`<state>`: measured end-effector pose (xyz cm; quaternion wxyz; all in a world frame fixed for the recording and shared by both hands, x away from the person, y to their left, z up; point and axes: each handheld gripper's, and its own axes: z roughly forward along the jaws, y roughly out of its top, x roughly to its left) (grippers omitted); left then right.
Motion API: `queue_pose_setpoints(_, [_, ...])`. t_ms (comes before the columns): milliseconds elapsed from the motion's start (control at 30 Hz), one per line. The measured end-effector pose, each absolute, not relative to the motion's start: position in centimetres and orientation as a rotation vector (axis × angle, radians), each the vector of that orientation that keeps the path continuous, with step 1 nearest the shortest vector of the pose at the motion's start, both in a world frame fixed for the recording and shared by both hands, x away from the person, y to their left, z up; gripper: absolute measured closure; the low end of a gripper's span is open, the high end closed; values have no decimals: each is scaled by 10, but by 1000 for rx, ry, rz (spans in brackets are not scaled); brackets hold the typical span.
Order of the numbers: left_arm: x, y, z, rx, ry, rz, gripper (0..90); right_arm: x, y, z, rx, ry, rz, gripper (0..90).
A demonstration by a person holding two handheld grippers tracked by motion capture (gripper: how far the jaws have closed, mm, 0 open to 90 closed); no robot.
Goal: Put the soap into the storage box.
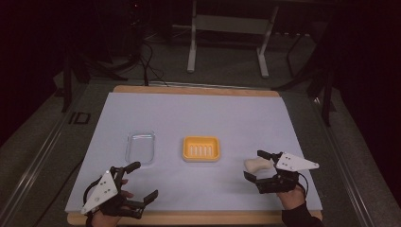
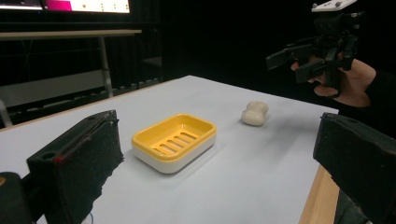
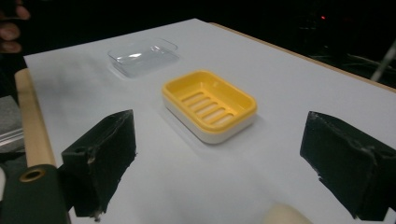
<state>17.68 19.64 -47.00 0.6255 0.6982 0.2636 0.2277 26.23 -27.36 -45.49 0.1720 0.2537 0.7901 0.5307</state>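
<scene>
We've got both tongs released: right gripper [image 1: 251,165] straddling the waisted cream soap [image 1: 258,164], left gripper [image 1: 140,180] bare; slotted yellow dish [image 1: 201,148] between them.

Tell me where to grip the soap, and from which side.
Grip the soap across its narrow waist: it is peanut-shaped and lies flat, clear of the dish. Come from above with the right gripper, open and raised beside it.

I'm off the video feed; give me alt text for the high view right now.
The right gripper, jaws open, hovers around a pale soap bar on the white table cover. To its left sit a yellow soap dish and a clear lid. The left gripper is open near the front edge.
</scene>
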Motion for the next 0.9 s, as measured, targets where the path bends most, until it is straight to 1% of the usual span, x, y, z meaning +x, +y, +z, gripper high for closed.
queue_pose_setpoints(200, [171,196,-468,1606,596,550,12,263,-279,-456,749,2229,1510,104])
queue_pose_setpoints(267, [171,196,-468,1619,596,558,12,263,-278,-456,747,2224,1492,105])
queue_pose_setpoints(300, [172,196,-468,1636,601,574,11,263,-278,-456,743,2216,1473,127])
queue_pose_setpoints(400, [171,196,-469,1655,603,591,11,263,-278,-456,734,2211,1486,124])
queue_pose_setpoints(633, [170,200,-469,1639,601,571,12,267,-280,-453,719,2240,1525,122])
queue_pose_setpoints(900, [172,198,-471,1640,595,557,11,271,-279,-439,653,2380,1505,108])
